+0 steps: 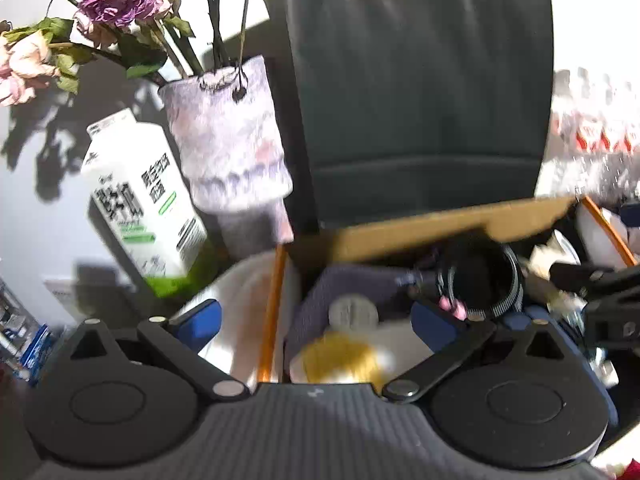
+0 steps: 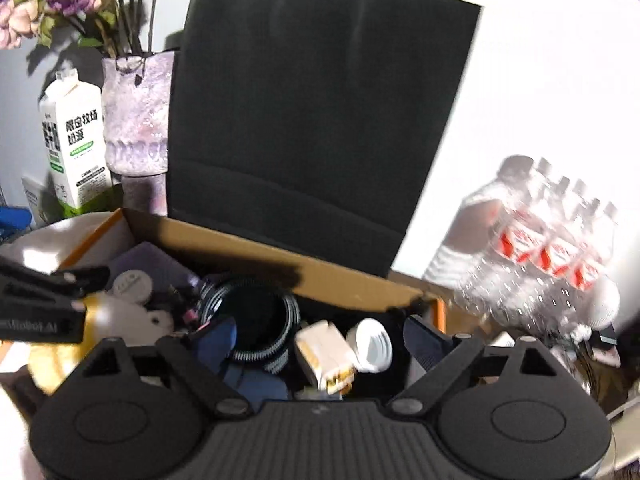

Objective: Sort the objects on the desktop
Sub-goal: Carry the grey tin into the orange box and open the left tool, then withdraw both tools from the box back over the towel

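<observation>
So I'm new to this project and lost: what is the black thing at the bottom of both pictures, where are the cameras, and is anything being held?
No robot here: a person holds a two-finger gripper in each hand, each with a camera looking along its fingers. One picture is from the left gripper, one from the right gripper. Both hang over a cardboard box of odds and ends: a coiled cable, a white cap. Behind stand a black bag, a vase and a carton. Both jaws stand open, holding nothing.

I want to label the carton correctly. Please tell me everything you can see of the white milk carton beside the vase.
The milk carton is a tall white paper box with a gable top, a small cap, black printed characters and green marks. It stands upright and closed, left of the mottled purple vase, against it or nearly so. No gripper touches it.
</observation>
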`<move>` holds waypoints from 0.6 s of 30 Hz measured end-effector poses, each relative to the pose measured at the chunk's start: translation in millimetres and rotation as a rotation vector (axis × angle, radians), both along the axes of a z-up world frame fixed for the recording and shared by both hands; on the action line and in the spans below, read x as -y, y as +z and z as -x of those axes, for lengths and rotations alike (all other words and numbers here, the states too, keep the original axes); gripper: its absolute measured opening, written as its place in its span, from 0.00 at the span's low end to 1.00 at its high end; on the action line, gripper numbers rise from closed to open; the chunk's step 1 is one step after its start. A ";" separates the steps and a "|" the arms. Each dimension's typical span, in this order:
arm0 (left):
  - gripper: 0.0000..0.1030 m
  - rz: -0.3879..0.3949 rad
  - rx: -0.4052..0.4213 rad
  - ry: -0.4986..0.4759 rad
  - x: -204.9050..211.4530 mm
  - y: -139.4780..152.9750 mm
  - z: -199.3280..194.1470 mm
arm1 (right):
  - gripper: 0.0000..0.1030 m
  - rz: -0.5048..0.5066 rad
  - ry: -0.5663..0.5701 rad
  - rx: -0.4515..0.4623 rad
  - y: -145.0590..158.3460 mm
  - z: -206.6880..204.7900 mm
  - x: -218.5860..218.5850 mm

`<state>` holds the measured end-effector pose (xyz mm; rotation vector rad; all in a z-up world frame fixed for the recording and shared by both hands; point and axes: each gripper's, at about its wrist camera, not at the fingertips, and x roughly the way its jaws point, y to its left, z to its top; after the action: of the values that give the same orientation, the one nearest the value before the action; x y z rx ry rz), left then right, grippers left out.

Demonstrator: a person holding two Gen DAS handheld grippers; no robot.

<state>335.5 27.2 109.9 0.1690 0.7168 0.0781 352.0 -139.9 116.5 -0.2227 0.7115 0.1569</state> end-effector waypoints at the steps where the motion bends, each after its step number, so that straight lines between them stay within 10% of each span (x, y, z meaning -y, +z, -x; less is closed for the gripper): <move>1: 1.00 0.003 -0.024 0.012 1.3 0.6 5.7 | 0.88 -0.017 -0.001 -0.007 2.3 6.5 2.2; 18: 1.00 0.238 -0.046 0.029 13.6 21.8 183.4 | 0.91 -0.267 0.033 -0.022 24.3 169.9 51.6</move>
<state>152.0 13.6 131.8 -0.0677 0.7681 0.0156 182.1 -191.5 140.8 0.0221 0.7013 0.2836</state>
